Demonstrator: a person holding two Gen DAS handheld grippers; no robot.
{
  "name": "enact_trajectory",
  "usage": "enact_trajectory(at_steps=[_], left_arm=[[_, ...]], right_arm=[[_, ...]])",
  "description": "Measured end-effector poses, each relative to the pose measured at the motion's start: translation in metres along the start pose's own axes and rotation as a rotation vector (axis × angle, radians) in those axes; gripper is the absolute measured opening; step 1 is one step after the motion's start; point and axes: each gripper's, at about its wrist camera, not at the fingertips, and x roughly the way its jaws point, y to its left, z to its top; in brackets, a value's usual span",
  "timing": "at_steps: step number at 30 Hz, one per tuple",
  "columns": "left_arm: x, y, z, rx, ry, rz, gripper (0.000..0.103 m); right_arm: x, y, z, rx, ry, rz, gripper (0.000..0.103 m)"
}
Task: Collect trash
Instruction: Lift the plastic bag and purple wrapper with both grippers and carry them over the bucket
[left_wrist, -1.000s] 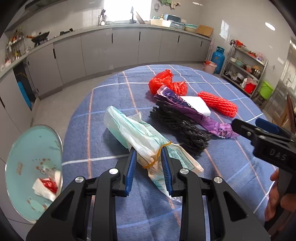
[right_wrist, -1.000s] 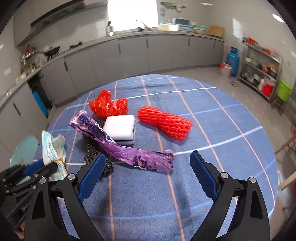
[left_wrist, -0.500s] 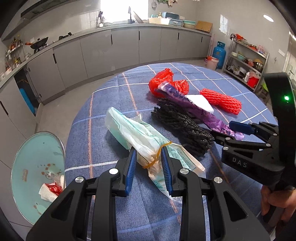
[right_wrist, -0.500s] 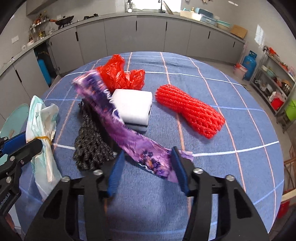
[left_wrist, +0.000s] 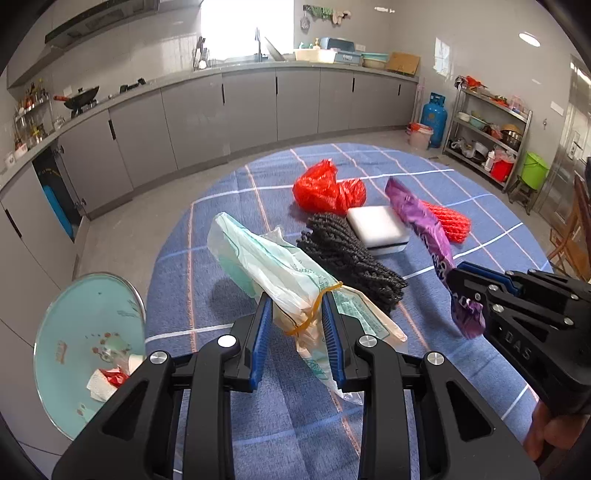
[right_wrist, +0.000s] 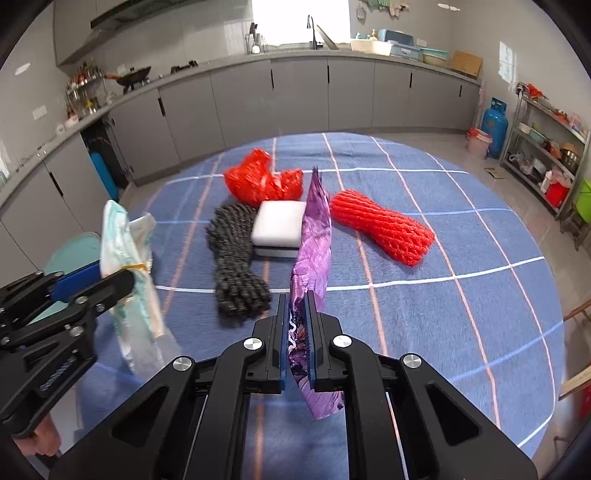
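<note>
My left gripper (left_wrist: 297, 314) is shut on a pale green and white plastic bag bundle (left_wrist: 280, 269) tied with a rubber band, held above the table. It also shows in the right wrist view (right_wrist: 125, 251). My right gripper (right_wrist: 296, 325) is shut on a purple wrapper (right_wrist: 314, 236), lifted off the table; the wrapper also shows in the left wrist view (left_wrist: 424, 225). On the blue checked tablecloth (right_wrist: 461, 314) lie a red plastic bag (right_wrist: 258, 181), a black foam net (right_wrist: 232, 266), a white block (right_wrist: 279, 225) and a red foam net (right_wrist: 384, 225).
A teal trash bin (left_wrist: 85, 339) with paper and red scraps inside stands on the floor left of the table. Grey cabinets (left_wrist: 258, 107) line the back wall. A metal shelf (left_wrist: 487, 136) and blue gas cylinder (left_wrist: 434, 118) stand at the right.
My right gripper closed on the purple wrapper and lifted it off the table. My left gripper rose with the bag bundle still held.
</note>
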Motion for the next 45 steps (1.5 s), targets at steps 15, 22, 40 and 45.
enact_trajectory(at_steps=[15, 22, 40, 45], left_arm=[[-0.04, 0.016, -0.006, -0.026, -0.08, -0.035, 0.028], [-0.057, 0.03, -0.009, -0.049, -0.112, -0.04, 0.028], [-0.076, 0.06, -0.028, -0.089, -0.126, -0.028, 0.028], [-0.077, 0.068, -0.031, -0.105, -0.126, -0.022, 0.028]], right_arm=[[-0.062, 0.026, -0.003, 0.014, -0.13, 0.027, 0.001], [-0.075, 0.041, -0.004, -0.014, -0.165, 0.01, 0.001], [0.011, 0.015, -0.05, 0.09, 0.118, -0.064, 0.028], [0.003, 0.024, -0.05, 0.049, 0.091, -0.103, 0.025]])
